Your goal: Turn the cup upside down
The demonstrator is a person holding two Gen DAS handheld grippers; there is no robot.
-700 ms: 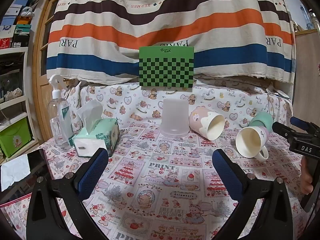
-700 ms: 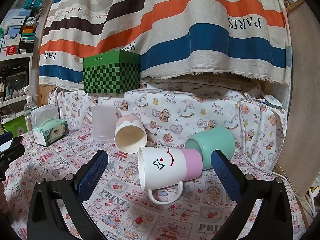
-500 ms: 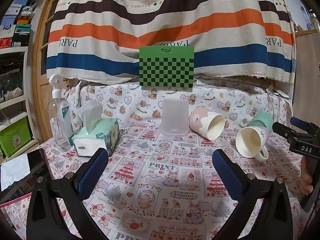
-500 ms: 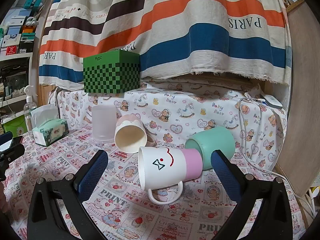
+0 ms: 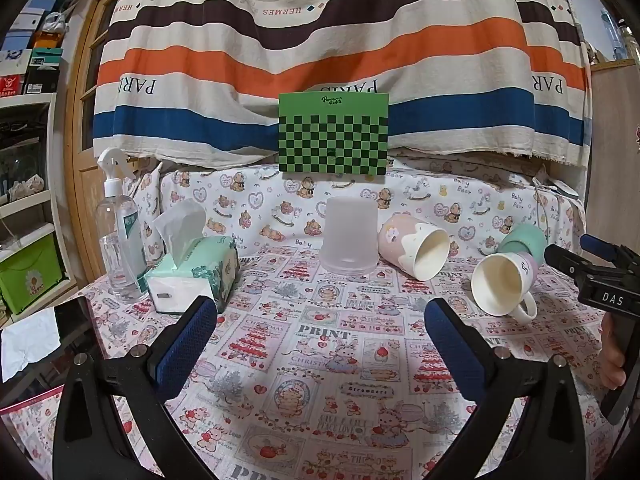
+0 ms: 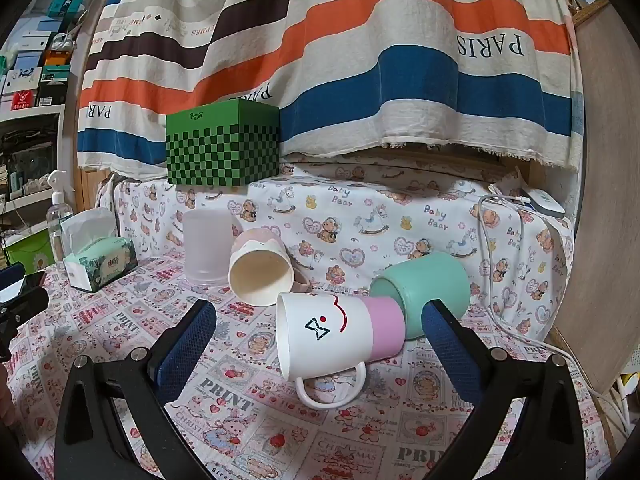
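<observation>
A white and pink mug [image 6: 336,336] lies on its side, handle down, just beyond my open right gripper [image 6: 320,316]; it also shows in the left wrist view [image 5: 505,283]. A teal cup [image 6: 424,288] lies on its side behind it. A pink and cream cup [image 6: 260,270] lies on its side with its mouth facing me. A frosted clear cup [image 6: 207,246] stands upside down at the back. My left gripper [image 5: 320,320] is open and empty above the cloth, short of the frosted cup [image 5: 349,240].
A tissue pack [image 5: 192,276] and a spray bottle [image 5: 120,236] stand at the left. A green checkered box [image 5: 334,138] sits on the raised ledge behind. A white cable [image 6: 496,280] and charger [image 6: 544,204] lie at the right. The right gripper's body shows in the left wrist view [image 5: 600,280].
</observation>
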